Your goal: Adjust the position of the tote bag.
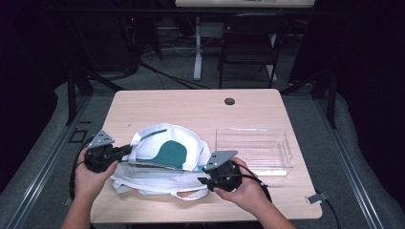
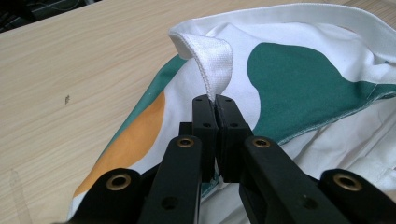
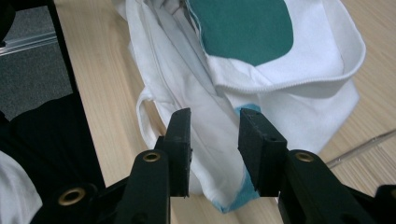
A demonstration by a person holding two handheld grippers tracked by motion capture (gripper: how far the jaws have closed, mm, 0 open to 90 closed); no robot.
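Dark room around a pale wooden table (image 1: 191,107), seen from above. At its near left, the left claw (image 1: 125,151) is pressed together, pinching the hemmed rim of a white cloth bag (image 1: 165,157) printed with green and orange patches; the left gripper view shows the hem (image 2: 208,58) rising from between the closed jaws. At the near edge, the right claw (image 1: 203,181) stands partly spread, with the bag's lower white cloth and a blue-edged corner (image 3: 243,193) lying between the jaws; the pads do not seem to press on it. The bag lies crumpled in the near middle, mouth lifted and part open, handles loose toward the near edge. Just beside it, toward the right edge, sits a clear plastic tray (image 1: 286,148) with nothing in it. Judging by this, the work looks early: the bag's mouth is being opened and its second side is not yet gripped.
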